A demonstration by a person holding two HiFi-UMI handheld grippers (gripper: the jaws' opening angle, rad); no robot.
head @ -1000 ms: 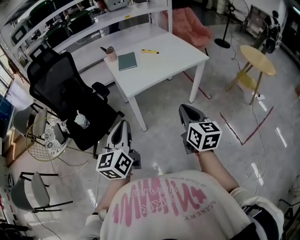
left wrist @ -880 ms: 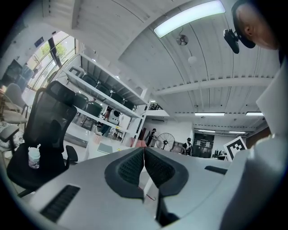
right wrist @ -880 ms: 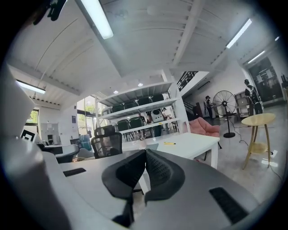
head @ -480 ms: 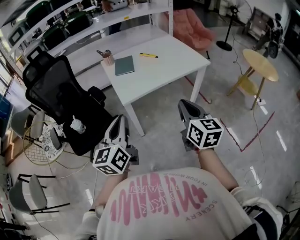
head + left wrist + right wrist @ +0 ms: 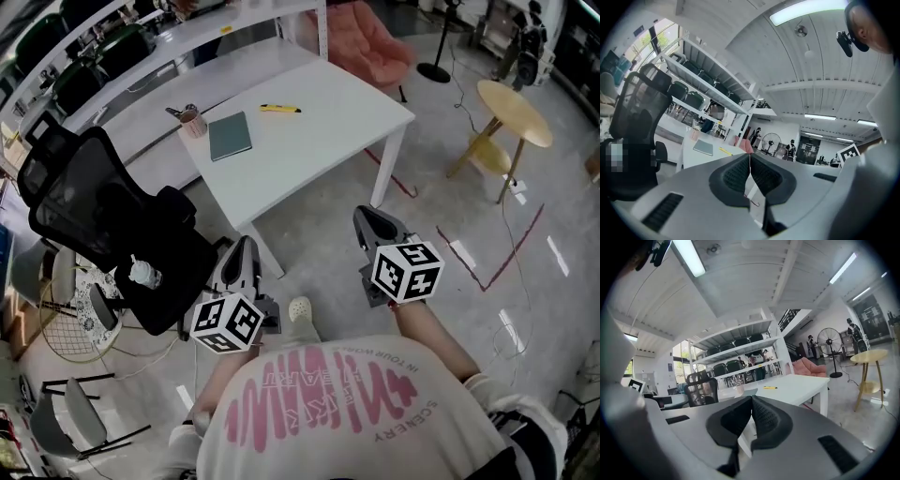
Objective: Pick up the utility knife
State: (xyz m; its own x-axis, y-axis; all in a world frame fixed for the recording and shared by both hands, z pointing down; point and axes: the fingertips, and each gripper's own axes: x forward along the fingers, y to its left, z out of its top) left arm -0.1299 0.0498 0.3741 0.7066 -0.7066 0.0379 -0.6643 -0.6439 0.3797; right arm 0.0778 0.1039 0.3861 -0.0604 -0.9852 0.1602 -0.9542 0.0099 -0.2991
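Note:
The yellow utility knife point(image 5: 279, 109) lies on the far part of the white table point(image 5: 319, 122); it also shows small in the left gripper view point(image 5: 724, 151) and the right gripper view point(image 5: 769, 387). My left gripper point(image 5: 244, 248) is held over the floor short of the table's near corner, shut with nothing in it point(image 5: 749, 157). To its right, my right gripper point(image 5: 367, 217) is also over the floor, shut and empty point(image 5: 751, 399). Both point level toward the table and are far from the knife.
A green notebook point(image 5: 230, 136) and a cup of pens point(image 5: 191, 120) sit on the table left of the knife. A black office chair point(image 5: 103, 225) stands at the table's left. A round yellow side table point(image 5: 511, 108) and a pink seat point(image 5: 361, 47) are to the right.
The person has stepped forward; a shoe now shows between the grippers. Table and chair have slid left and nearer in the head view. Both grippers stay shut.

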